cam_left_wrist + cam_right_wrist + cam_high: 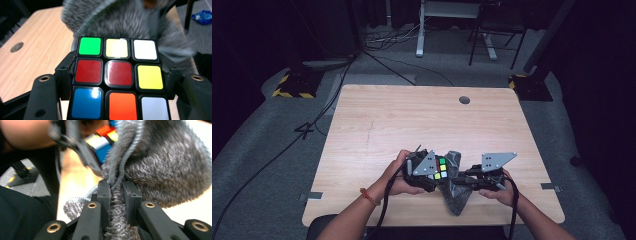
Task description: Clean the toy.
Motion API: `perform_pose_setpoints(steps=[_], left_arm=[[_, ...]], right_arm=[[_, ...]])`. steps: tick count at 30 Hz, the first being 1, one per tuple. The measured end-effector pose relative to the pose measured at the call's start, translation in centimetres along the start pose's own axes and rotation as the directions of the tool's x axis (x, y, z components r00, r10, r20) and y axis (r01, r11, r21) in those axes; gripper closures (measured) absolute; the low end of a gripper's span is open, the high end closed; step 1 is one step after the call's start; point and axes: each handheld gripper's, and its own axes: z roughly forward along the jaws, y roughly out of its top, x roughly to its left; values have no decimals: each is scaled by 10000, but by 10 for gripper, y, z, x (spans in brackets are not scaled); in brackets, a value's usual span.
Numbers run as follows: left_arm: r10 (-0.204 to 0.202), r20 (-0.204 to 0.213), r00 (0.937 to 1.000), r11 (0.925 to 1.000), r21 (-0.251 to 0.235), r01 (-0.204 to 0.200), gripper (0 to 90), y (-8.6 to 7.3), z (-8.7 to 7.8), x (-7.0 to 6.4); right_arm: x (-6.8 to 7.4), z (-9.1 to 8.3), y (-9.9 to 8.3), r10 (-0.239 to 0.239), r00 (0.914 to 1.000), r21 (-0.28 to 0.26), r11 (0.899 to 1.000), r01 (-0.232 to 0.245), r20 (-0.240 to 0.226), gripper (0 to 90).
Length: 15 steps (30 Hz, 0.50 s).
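Note:
A scrambled puzzle cube with green, yellow, white, red, blue and orange stickers sits between the jaws of my left gripper, which is shut on it. A grey fuzzy cloth lies against the far side of the cube. My right gripper is shut on a fold of the cloth, pinching it along its hem. In the right gripper view the cube and the left gripper's black frame sit just behind the cloth.
The wooden table has a round cable hole at the far side. Both hands work near the front edge. Beyond the table lie cables, a desk frame and yellow-black striped stand bases on the grey floor.

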Motion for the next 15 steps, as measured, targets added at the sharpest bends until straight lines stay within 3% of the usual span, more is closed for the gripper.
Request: perform_pose_setpoints(steps=[2,6,8,12,15], left_arm=[[-22,109,9999,10000,-14,22,332,0,2,-1],[262,240,9994,9993,255,-268,333,1,6,-6],[314,292,9991,9993,216,-320,332,2,7,-8],[237,400,9989,9993,-303,-225,333,5,0,-8],[279,297,9992,9990,-356,-268,332,6,-4,-7]], right_arm=[[3,-1,3,-271,9996,43,9996,271,121,784],[4,-6,7,-202,9998,-531,9984,202,20,784],[4,-6,9,-305,9992,-453,9985,316,245,785],[-1,-5,5,9,9981,-51,10000,-6,610,785],[-5,0,-1,143,9989,235,9996,-153,454,785]])
